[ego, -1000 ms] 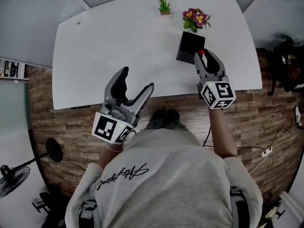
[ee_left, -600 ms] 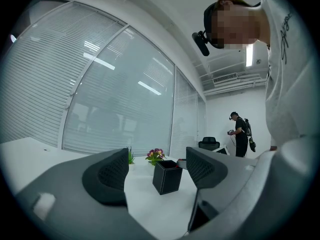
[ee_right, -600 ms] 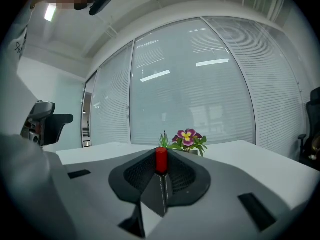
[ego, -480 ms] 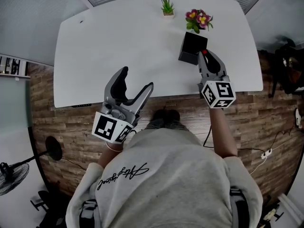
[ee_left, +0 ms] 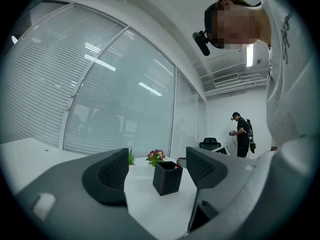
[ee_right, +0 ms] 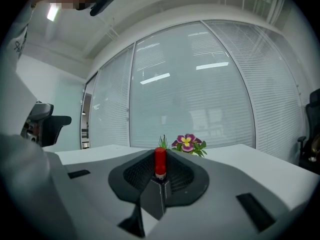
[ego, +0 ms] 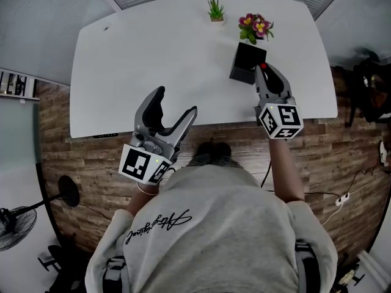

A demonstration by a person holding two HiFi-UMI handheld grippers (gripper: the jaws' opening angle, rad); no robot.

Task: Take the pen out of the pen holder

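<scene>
A black square pen holder (ego: 246, 63) stands on the white table (ego: 153, 47) near its right front edge, also visible in the left gripper view (ee_left: 167, 178). A pen with a red cap (ego: 263, 66) sticks up at the holder's right side. My right gripper (ego: 264, 72) reaches level to it. In the right gripper view the red cap (ee_right: 160, 162) stands upright, pinched between the pads of my right gripper (ee_right: 160, 178), whose jaws are opening slightly. My left gripper (ego: 177, 101) hangs open off the table's front edge, nothing between its fingers (ee_left: 115, 174).
A pot of pink and yellow flowers (ego: 253, 24) stands just behind the holder, a small green plant (ego: 213, 8) at the table's far edge. A person (ee_left: 243, 134) stands far across the room. Wooden floor lies below the table's front edge.
The right gripper's jaws have narrowed onto the red-capped pen beside the holder. The left gripper has stayed where it was.
</scene>
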